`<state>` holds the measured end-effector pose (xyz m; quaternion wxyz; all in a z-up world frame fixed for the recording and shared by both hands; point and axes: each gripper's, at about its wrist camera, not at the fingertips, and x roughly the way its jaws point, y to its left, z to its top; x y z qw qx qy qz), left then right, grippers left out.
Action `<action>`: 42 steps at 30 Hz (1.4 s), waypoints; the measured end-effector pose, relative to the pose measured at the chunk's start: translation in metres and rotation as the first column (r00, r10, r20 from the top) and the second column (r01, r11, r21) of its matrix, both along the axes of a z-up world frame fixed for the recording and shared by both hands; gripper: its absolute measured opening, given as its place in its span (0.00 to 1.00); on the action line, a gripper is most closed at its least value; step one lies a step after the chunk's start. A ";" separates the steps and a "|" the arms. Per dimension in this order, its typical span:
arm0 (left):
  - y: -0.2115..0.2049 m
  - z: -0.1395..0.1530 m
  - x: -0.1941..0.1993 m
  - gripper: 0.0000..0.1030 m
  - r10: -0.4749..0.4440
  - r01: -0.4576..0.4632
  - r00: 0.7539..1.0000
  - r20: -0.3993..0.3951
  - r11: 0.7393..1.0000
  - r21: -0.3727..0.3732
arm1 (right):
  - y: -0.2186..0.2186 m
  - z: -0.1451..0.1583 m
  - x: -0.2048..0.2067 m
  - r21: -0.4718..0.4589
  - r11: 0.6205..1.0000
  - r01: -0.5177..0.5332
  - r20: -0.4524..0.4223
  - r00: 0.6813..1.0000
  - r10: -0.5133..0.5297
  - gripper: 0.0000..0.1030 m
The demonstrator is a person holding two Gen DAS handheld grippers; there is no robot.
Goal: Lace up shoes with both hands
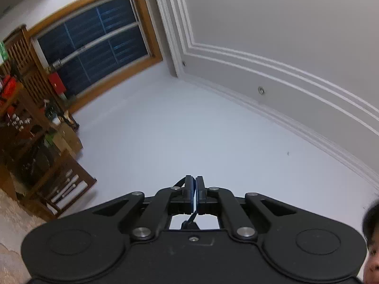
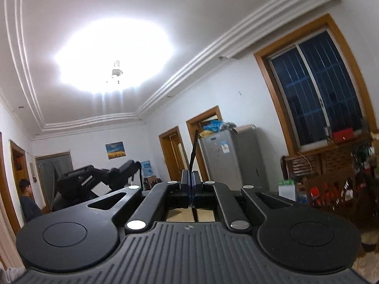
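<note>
Up near the ceiling, both tools point high: the right gripper (image 2: 191,177) is pinching a black shoelace end (image 2: 194,149), the left gripper (image 1: 195,184) is clamped on another dark lace (image 1: 191,217), probably pulling slack taut. No shoe is in view.

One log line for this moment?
left tool: shut on thin black shoelace | right tool: shut on shoelace | shoe: unseen

White walls (image 1: 165,130), dark window (image 2: 315,90), glaring ceiling light (image 2: 113,54)
</note>
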<state>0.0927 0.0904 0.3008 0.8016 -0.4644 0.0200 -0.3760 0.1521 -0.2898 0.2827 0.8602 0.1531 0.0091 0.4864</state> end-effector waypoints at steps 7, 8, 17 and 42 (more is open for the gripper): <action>-0.001 0.033 -0.011 0.01 0.018 -0.019 0.999 0.050 1.000 0.022 | 0.010 0.006 0.002 -0.027 0.999 -0.045 0.038 0.998 0.046 0.01; 0.000 0.036 -0.012 0.01 0.025 -0.027 0.998 0.060 0.999 0.035 | 0.011 0.006 0.002 -0.031 0.998 -0.050 0.043 0.998 0.051 0.01; -0.003 -0.001 -0.021 0.68 0.186 -0.114 0.974 -0.126 0.892 0.438 | -0.002 -0.004 0.003 -0.102 0.995 -0.022 0.044 0.999 0.026 0.01; -0.207 -0.399 0.214 0.36 0.015 0.596 0.800 -0.600 -0.138 0.791 | -0.147 -0.099 -0.059 -0.152 0.894 0.421 -0.227 0.866 -0.446 0.02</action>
